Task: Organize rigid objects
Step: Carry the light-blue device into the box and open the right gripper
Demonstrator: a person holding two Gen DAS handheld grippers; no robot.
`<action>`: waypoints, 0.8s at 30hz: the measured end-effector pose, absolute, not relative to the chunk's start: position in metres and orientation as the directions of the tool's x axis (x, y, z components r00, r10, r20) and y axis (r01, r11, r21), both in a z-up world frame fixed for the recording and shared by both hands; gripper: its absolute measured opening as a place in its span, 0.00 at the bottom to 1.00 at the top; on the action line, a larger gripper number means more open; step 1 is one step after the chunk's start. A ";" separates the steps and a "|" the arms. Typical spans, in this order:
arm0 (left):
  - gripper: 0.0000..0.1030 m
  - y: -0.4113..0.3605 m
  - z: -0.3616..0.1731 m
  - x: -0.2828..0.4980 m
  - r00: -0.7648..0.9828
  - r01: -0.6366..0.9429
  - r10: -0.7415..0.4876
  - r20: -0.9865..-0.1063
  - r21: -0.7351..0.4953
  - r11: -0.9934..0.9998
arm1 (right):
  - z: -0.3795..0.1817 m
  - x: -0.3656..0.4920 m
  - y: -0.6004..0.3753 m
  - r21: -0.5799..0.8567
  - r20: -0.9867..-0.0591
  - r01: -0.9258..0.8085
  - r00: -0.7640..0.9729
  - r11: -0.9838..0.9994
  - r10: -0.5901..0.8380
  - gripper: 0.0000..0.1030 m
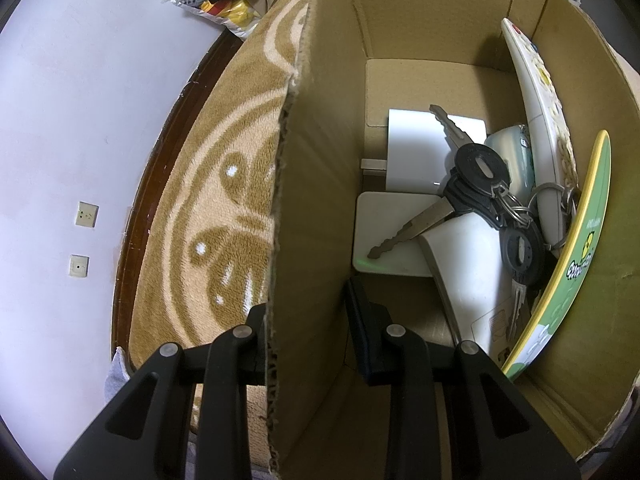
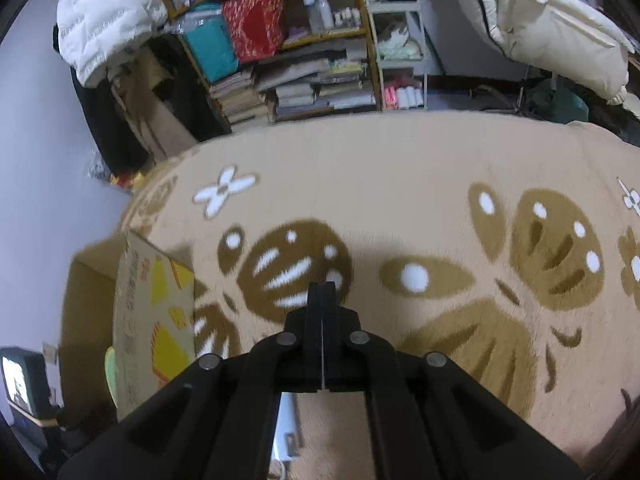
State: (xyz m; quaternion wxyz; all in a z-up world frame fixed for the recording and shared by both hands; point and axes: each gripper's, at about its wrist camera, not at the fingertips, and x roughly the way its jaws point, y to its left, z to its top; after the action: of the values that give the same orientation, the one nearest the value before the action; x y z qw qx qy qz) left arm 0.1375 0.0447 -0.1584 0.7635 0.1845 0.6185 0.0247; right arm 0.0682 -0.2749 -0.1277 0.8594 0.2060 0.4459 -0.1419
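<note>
Left wrist view: left gripper at bottom centre, clamped narrow on the upright wall of the cardboard box, one finger outside, one inside. Inside the box, right half of the frame: two white flat blocks on the floor, a bunch of keys with black heads and metal rings lying across them, a white remote control leaning against the right wall, a pale rounded object beside it, and a green, yellow-rimmed disc standing on edge at lower right, with printed lettering too warped to read. Left of the box, a tan patterned blanket over a dark wooden edge, then a white wall with two small sockets at far left; a crumpled plastic bag at top. Right wrist view: right gripper in the lower centre, fingers pressed fully together with nothing between them, above the same blanket. Box at lower left, its outer side printed yellow with characters too blurred to read. A white oblong thing with a cord lying under the gripper frame. Cluttered bookshelf and white padded jacket along the top.
</note>
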 end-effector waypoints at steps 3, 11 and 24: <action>0.27 0.045 -0.159 0.138 0.233 0.190 0.266 -0.935 0.312 0.931 | -0.137 0.066 -0.269 0.250 -0.838 0.410 0.545 0.877 -0.016 0.10; 0.27 0.045 -0.159 0.137 0.234 0.192 0.268 -0.934 0.315 0.930 | -0.162 0.062 -0.247 0.260 -0.867 0.381 0.496 0.887 0.042 0.43; 0.27 0.045 -0.159 0.137 0.235 0.193 0.268 -0.934 0.315 0.929 | -0.201 0.069 -0.224 0.267 -0.910 0.353 0.398 0.897 0.115 0.54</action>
State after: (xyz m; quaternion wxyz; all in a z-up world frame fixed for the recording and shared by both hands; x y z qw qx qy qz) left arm 0.1369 0.0449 -0.1589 0.7635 0.1865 0.6179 0.0247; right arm 0.0687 -0.2242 -0.2009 0.8080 0.2150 0.5437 -0.0735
